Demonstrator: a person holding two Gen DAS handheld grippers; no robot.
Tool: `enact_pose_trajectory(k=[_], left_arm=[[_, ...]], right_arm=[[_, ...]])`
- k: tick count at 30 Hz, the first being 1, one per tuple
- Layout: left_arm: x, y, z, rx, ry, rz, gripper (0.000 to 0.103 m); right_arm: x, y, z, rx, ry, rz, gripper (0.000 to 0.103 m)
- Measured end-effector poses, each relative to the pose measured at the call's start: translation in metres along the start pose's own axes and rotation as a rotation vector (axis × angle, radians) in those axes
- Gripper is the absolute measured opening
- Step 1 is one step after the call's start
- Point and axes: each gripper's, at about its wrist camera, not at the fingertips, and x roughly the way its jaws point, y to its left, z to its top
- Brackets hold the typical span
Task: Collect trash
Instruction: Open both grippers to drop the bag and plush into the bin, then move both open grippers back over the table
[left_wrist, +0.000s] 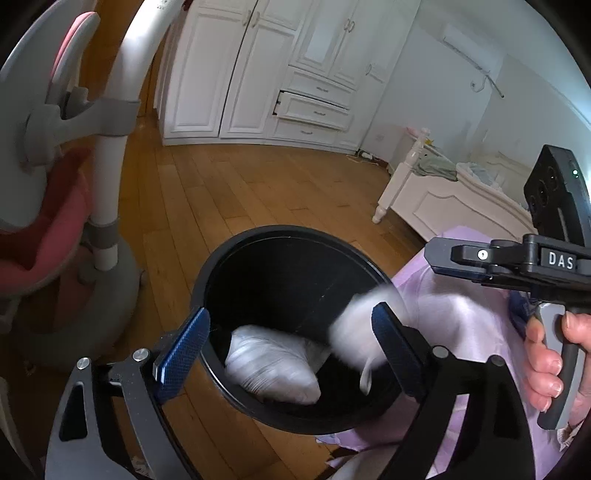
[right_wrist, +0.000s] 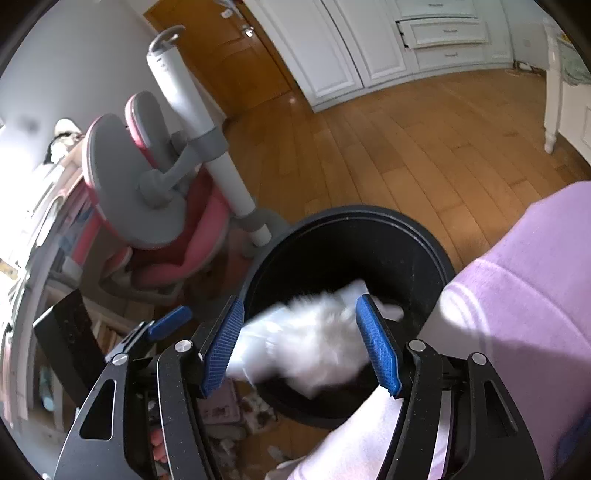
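A round black bin (left_wrist: 295, 243) stands on the wood floor below both grippers. My left gripper (left_wrist: 290, 350) hangs over its mouth, its blue pads wide apart and gripping nothing. One white crumpled wad (left_wrist: 273, 369) lies low inside the bin. A second, motion-blurred wad (left_wrist: 360, 325) is beside the right-hand pad. In the right wrist view my right gripper (right_wrist: 303, 347) is above the bin's (right_wrist: 351, 225) near rim. Blurred white trash (right_wrist: 317, 343) is loose between its parted pads, over the opening.
A pink and grey chair (left_wrist: 48, 206) on a white post stands left of the bin. White cupboards (left_wrist: 258, 74) line the far wall and a white bed (left_wrist: 443, 199) stands at right. A hand (left_wrist: 546, 354) grips the other tool's handle. Lilac clothing (right_wrist: 517, 295) is close at right.
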Motion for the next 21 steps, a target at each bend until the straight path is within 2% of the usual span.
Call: enact_pose_trajectory(k=[10, 21], left_arm=[[-0.008, -0.030, 0.001, 0.047, 0.007, -0.025, 0.089], [-0.009, -0.108, 0.004, 0.161, 0.027, -0.120, 0.091]], right_arm=[[-0.039, -0.014, -0.012, 0.014, -0.058, 0.018, 0.064], [-0.116, -0.050, -0.039, 0.061, -0.169, -0.004, 0.064]])
